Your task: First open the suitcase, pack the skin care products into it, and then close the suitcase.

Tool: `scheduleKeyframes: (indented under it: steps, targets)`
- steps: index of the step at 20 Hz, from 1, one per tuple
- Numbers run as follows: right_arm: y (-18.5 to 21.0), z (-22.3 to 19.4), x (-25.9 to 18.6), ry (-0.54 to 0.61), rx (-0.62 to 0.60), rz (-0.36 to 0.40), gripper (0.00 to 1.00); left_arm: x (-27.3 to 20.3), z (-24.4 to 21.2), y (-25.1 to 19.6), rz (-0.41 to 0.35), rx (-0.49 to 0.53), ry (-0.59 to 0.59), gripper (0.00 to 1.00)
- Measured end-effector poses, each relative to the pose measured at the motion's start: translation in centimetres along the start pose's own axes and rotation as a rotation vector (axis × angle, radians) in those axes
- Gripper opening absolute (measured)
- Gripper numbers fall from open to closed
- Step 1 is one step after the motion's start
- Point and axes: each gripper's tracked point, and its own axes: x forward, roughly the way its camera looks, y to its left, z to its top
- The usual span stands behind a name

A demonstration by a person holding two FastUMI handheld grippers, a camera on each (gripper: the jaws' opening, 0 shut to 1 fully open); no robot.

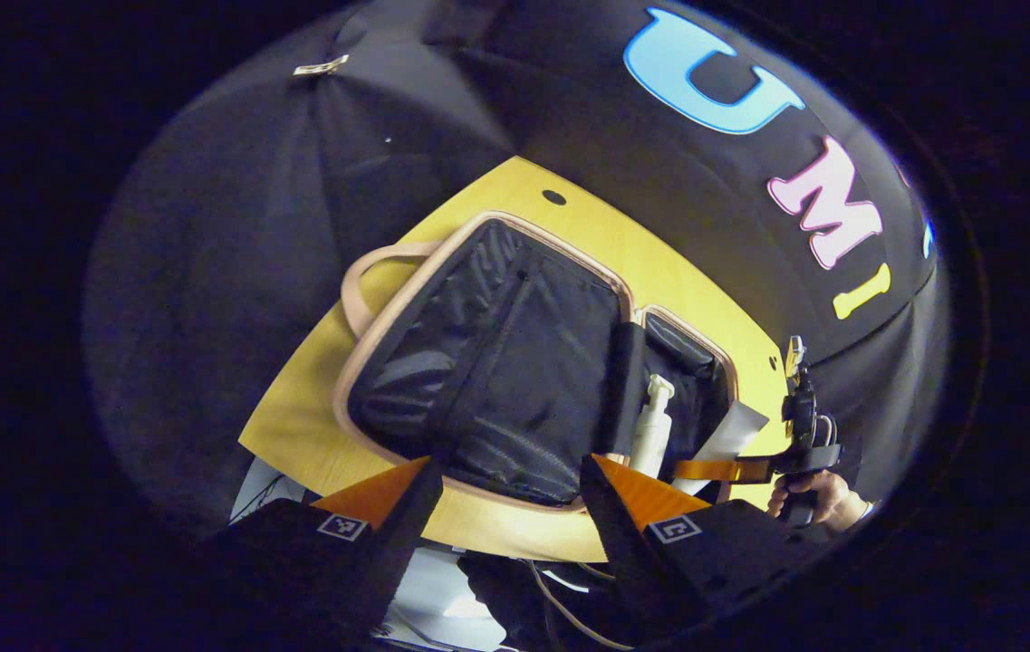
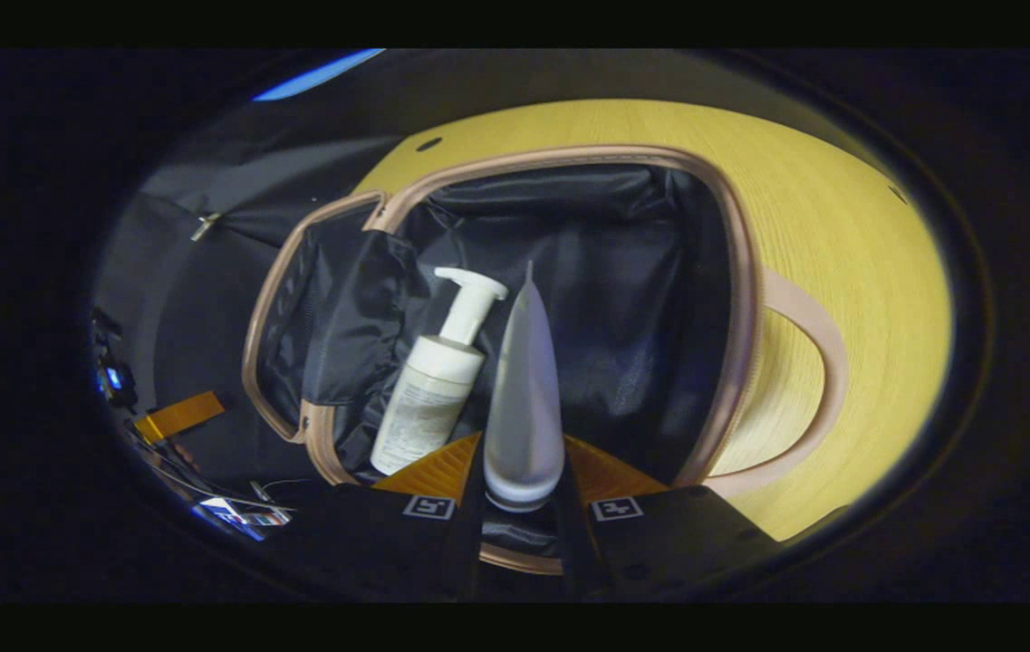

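Fingers, R: my right gripper (image 2: 522, 493) has 2 fingers pressed on 1 grey-white tube (image 2: 524, 398), pinching it near its cap end; tube's crimped tip points away from me into the case.
Fingers, L: my left gripper (image 1: 510, 493) has 2 fingers spread wide w/ nothing between them, hanging over the near rim of the case.
Tube: 1, held over the open compartment, just right of the pump bottle in the right gripper view. In the left gripper view it's the pale strip (image 1: 732, 435) at the far end of the case.
Pump bottle: 1, white (image 2: 431, 398), lying tilted inside the compartment, pump head toward the back wall. Also seen in the left gripper view (image 1: 653, 426).
Skin care count: 2 items total, 1 in the case, 1 in my R pinch.
Suitcase: 1, open flat (image 1: 406, 299), 2 halves w/ black lining & tan rim; 1 tan handle (image 2: 818, 380) on the side. Bottle sits in the deeper half (image 2: 732, 272).
Table: 1, yellow wood top (image 2: 859, 226) under the case.
R hand: in the left gripper view, my hand (image 1: 818, 498) grips the other tool's handle beside the case's far end.
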Motion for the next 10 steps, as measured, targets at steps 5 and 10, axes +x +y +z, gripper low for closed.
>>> scheduleKeyframes:
  steps: [5, 10]
  targets:
    - [0.0, 0.4, -0.6, 0.056, 0.102, -0.021, 0.41, -0.2, 1.3, 4.5, 0.038, -0.063, -0.021, 0.96]
    - [2.7, 1.6, -3.4, -0.052, 0.102, 0.062, 0.88, 1.6, 3.2, 6.8, 0.054, -0.113, -0.013, 0.97]
